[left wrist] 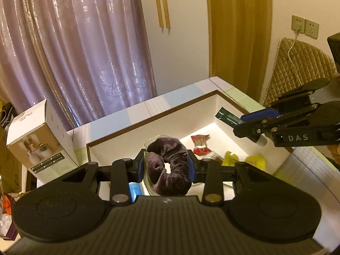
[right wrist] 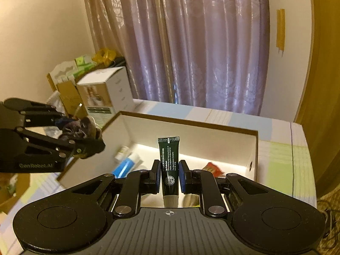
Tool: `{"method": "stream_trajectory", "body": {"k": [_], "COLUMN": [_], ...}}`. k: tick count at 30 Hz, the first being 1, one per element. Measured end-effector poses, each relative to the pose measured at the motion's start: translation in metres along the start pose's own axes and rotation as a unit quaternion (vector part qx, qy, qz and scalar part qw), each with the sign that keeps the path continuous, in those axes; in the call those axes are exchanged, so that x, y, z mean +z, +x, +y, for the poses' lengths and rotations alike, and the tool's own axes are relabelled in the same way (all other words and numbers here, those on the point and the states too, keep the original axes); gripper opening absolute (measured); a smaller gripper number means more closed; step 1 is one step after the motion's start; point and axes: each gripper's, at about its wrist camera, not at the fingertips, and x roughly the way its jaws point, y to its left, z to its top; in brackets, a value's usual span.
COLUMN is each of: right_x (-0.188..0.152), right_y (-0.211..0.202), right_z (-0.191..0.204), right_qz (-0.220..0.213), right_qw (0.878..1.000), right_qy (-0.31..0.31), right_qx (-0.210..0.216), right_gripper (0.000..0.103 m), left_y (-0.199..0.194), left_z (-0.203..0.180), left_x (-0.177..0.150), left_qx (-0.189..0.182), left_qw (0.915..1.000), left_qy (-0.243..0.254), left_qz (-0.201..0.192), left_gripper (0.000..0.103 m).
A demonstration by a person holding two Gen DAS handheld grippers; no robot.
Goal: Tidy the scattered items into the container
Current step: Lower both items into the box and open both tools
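Fingers (left wrist: 142,165) of the left gripper (left wrist: 166,166) are pinching a dark velvet scrunchie (left wrist: 167,165) from both sides, low in the middle of the left wrist view, and the open white box (left wrist: 119,146) that serves as the container is lying straight ahead of them and below, filling the centre of the frame. In the right wrist view the fingers (right wrist: 183,177) of the right gripper (right wrist: 169,178) are standing either side of a dark green tube (right wrist: 169,165), which is pointing along them with its crimped end up and away and its pale cap towards the camera; a thin gap is showing on each side, so whether they are squeezing it or only cradling it cannot be told. That tube too is hanging over the box, whose far wall is crossing the middle of the frame. Both loads seem to be above the opening already, so the coming move looks like a plain release downward, not a carry. Sitting on the box floor are a red candy (left wrist: 200,144), yellow packets (left wrist: 255,161) and a blue-and-white tube (right wrist: 125,165). Each gripper is appearing at the edge of the other's view, near but apart, so neither should be blocking the other's drop. A tall carton (left wrist: 40,140) is standing on the table (left wrist: 182,93) at the left, just beside the box.
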Motion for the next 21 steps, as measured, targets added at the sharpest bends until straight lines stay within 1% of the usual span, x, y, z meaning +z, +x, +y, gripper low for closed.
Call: {"method": "stream_trajectory", "body": {"k": [3, 6, 9, 12, 14, 16, 21], "right_x": [0.006, 0.011, 0.014, 0.016, 0.015, 0.013, 0.008], "right_y": [0.018, 0.038, 0.057, 0.075, 0.088, 0.097, 0.113], "right_z": [-0.010, -0.021, -0.030, -0.037, -0.041, -0.046, -0.055], "right_qz": [0.011, 0.026, 0.039, 0.055, 0.066, 0.076, 0.091], "right_qw": [1.000, 0.999, 0.999, 0.998, 0.997, 0.997, 0.995], "right_qy": [-0.004, 0.004, 0.015, 0.020, 0.022, 0.025, 0.028], "right_qx": [-0.011, -0.018, -0.020, -0.022, -0.022, -0.021, -0.009], "right_gripper": [0.020, 0.020, 0.020, 0.020, 0.020, 0.020, 0.020], "left_y": [0.021, 0.048, 0.080, 0.111, 0.131, 0.146, 0.163], "left_z": [0.005, 0.012, 0.020, 0.027, 0.030, 0.030, 0.038], "left_x": [0.007, 0.018, 0.029, 0.036, 0.033, 0.025, 0.003], "left_qx": [0.005, 0.010, 0.012, -0.004, -0.005, 0.005, -0.002], "left_qw": [0.9999, 0.9996, 0.9988, 0.9973, 0.9949, 0.9931, 0.9913], "left_qy": [0.012, 0.018, 0.012, 0.010, 0.012, 0.019, 0.009], "left_qz": [0.009, 0.020, 0.045, 0.073, 0.100, 0.115, 0.131], "left_gripper": [0.033, 0.033, 0.033, 0.033, 0.033, 0.033, 0.033]}}
